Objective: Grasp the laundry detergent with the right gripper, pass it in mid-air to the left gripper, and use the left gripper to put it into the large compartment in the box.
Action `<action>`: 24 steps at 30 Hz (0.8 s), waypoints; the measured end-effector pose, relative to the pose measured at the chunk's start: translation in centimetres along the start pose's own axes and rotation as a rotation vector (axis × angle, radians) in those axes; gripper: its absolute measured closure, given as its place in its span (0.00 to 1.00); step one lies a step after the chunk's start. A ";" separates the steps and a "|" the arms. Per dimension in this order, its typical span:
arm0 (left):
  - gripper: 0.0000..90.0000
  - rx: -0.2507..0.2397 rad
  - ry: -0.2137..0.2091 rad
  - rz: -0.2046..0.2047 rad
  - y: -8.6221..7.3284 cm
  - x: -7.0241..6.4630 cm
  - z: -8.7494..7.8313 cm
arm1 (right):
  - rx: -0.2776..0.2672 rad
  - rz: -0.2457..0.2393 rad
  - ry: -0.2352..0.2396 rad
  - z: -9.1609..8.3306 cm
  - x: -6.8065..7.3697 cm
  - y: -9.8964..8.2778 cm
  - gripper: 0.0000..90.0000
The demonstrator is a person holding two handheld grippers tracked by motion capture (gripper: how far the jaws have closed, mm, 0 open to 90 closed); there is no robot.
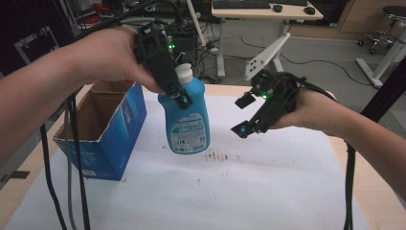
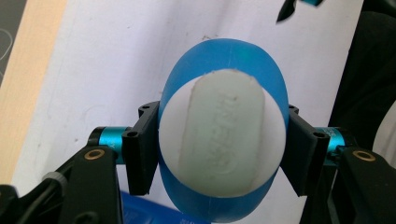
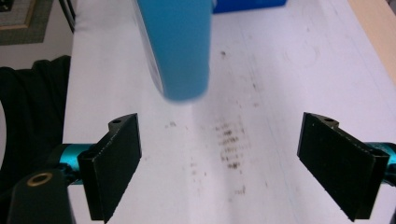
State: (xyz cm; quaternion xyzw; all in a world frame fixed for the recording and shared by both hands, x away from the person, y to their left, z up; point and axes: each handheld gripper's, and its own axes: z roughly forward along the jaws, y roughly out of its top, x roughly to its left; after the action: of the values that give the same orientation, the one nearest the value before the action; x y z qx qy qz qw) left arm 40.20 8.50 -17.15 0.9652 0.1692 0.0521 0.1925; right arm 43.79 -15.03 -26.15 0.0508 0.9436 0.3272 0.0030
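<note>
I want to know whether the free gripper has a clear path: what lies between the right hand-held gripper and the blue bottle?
Nothing: in the high view, only bare white table cover shows between the right hand-held gripper and the blue bottle.

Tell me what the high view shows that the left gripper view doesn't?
High view alone: the open blue box at the table's left, the bottle's label, the person's hands, and the right hand-held gripper with jaws apart and nothing between them. Left gripper view alone: the bottle's white cap seen from straight above, with raised lettering too blurred to read. Both share: the blue bottle clamped near its top by the left hand-held gripper, hanging above the white cloth.
</note>
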 end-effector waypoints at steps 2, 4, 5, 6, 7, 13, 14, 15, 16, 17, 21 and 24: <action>0.42 -0.008 0.005 -0.012 -0.2 0.1 -0.4 | 0.011 0.006 -0.012 -0.3 -0.3 -0.6 0.14; 0.42 -0.012 0.019 -0.039 -0.8 0.4 -1.7 | 0.034 0.025 -0.020 -0.6 -0.6 -1.1 0.14; 0.42 -0.010 0.026 -0.045 -1.0 0.5 -2.0 | 0.053 0.034 -0.021 -0.8 -0.7 -1.4 0.14; 0.42 -0.014 0.036 -0.059 -1.3 0.6 -2.6 | 0.070 0.037 -0.026 -0.8 -0.8 -1.6 0.14; 0.42 -0.018 0.045 -0.068 -1.5 0.6 -3.0 | 0.105 0.050 -0.041 -0.9 -0.9 -2.0 0.14; 0.42 -0.035 0.082 -0.121 -3.0 1.1 -5.6 | 0.195 0.083 -0.084 -1.7 -1.2 -3.3 0.14; 0.42 -0.042 0.100 -0.139 -3.6 1.2 -6.7 | 0.214 0.089 -0.104 -2.0 -1.4 -3.8 0.14; 0.42 -0.043 0.108 -0.152 -3.9 1.3 -7.3 | 0.223 0.103 -0.110 -2.2 -1.4 -4.0 0.14; 0.42 -0.046 0.120 -0.163 -4.2 1.4 -7.8 | 0.228 0.105 -0.116 -2.4 -1.6 -4.2 0.14; 0.42 -0.051 0.131 -0.179 -4.6 1.4 -8.3 | 0.234 0.109 -0.122 -2.6 -1.6 -4.3 0.14; 0.42 -0.061 0.169 -0.234 -5.9 1.7 -9.9 | 0.231 0.124 -0.142 -3.2 -2.0 -4.7 0.14; 0.42 -0.064 0.198 -0.282 -7.1 2.0 -11.0 | 0.214 0.148 -0.163 -4.1 -2.6 -5.3 0.14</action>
State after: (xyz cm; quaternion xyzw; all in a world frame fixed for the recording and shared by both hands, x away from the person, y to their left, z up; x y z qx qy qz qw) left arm 38.05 19.22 -9.69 0.9155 0.3191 0.1249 0.2109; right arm 45.75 -21.90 -26.29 0.1467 0.9633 0.2190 0.0502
